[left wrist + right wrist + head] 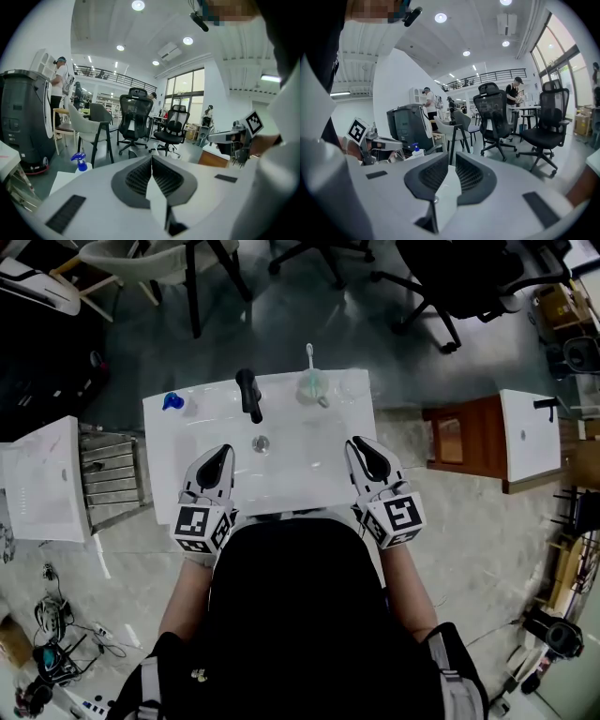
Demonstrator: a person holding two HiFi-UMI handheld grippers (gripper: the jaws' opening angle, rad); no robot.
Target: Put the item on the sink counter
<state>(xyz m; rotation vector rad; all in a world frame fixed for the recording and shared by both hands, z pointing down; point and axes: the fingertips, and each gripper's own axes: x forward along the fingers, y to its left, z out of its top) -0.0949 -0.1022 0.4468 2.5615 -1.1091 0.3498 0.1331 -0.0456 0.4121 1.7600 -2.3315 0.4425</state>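
The white sink counter (164,442) fills the middle of the head view, and everything else sits around it. Beyond the sink's back edge stand black office chairs (469,277) and, toward the left, a pale chair (141,261). A tall dark grey machine (23,117) rises further off on that same left side. To the right of the sink is a wooden stand (469,437) carrying a second white basin top (530,432). To the left of the sink lies another white slab (42,479) with a metal rack (111,474) between it and the sink. Cables (52,643) are heaped on the floor, left of the sink and nearer the person. Over the sink's near edge hover both tools, well apart from each other. The left gripper (223,450) has its jaws pressed together on nothing. The right gripper (357,442) has its jaws a narrow slit apart, with nothing between them. Nothing stands between either tool and the back ledge. The sink's bowl (300,465) shows only its drain (261,442). The black faucet (249,393) reaches over the bowl from the back ledge. Right of the faucet on that ledge stands a pale cup (313,387) holding a toothbrush (310,354) upright. A blue-capped spray bottle (172,401) stands at the sink's left rear corner. Which of these two is the task's item cannot be told, and both rest on the sink counter, well clear of the grippers.
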